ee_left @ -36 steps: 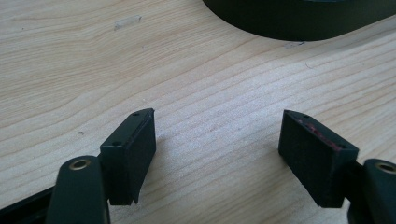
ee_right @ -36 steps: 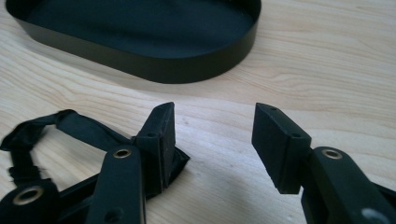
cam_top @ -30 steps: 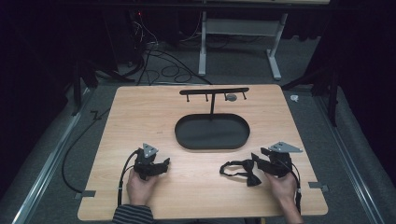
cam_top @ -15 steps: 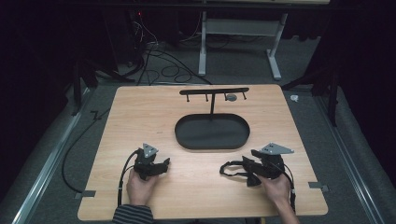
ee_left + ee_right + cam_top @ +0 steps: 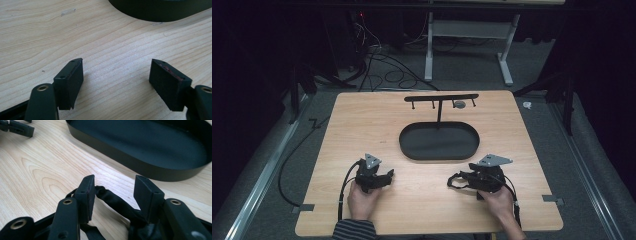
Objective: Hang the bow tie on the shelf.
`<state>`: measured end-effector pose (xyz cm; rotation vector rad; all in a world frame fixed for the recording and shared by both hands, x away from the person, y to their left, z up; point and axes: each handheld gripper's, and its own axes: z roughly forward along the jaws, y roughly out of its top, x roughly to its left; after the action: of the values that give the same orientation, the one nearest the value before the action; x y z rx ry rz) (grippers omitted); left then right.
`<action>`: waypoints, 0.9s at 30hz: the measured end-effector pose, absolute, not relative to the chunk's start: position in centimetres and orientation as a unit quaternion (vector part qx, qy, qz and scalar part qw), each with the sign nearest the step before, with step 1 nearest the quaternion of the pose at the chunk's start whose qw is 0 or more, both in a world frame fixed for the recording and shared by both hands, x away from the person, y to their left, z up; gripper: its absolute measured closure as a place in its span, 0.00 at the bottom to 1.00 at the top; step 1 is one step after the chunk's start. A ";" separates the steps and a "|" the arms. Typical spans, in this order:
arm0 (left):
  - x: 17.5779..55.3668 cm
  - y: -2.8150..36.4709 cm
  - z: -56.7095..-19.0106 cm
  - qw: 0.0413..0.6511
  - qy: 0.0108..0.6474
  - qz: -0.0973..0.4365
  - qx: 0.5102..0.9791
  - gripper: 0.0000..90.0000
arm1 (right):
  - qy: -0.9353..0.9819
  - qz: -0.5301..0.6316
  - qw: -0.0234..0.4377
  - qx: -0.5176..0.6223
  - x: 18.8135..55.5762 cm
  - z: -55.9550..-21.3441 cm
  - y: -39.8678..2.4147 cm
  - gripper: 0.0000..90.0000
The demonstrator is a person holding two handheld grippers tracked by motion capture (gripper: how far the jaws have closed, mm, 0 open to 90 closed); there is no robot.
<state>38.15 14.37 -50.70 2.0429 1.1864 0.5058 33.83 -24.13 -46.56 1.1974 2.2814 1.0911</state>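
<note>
Black fabric band, a scrunchie-like loop, lies on the pale wood worktop near its front edge, right of centre, just short of the oval tray. Right claw is down over it: in the right gripper view the band runs between the two jaws, which stand apart with a gap on either side of the cloth; whether the pads press on it cannot be told. Jaws have just been closing slightly, band between them. Part of the loop sticks out to the left of the claw in the high view. Left claw rests low on the worktop at front left, well apart from the band, released, jaws wide with bare wood between them in the left gripper view. Tray is black, shallow-walled, near the worktop's middle; behind it a black T-shaped rack stands upright with small pegs along its bar.
</note>
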 end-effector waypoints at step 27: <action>38.1 14.4 -50.7 0.355 0.459 0.196 0.791 0.31 | 0.830 0.348 0.138 0.414 35.6 -49.2 -22.4 0.74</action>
<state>38.15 14.36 -50.70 2.0430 1.1865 0.5059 35.58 -22.44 -49.19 1.1980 2.4005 1.0055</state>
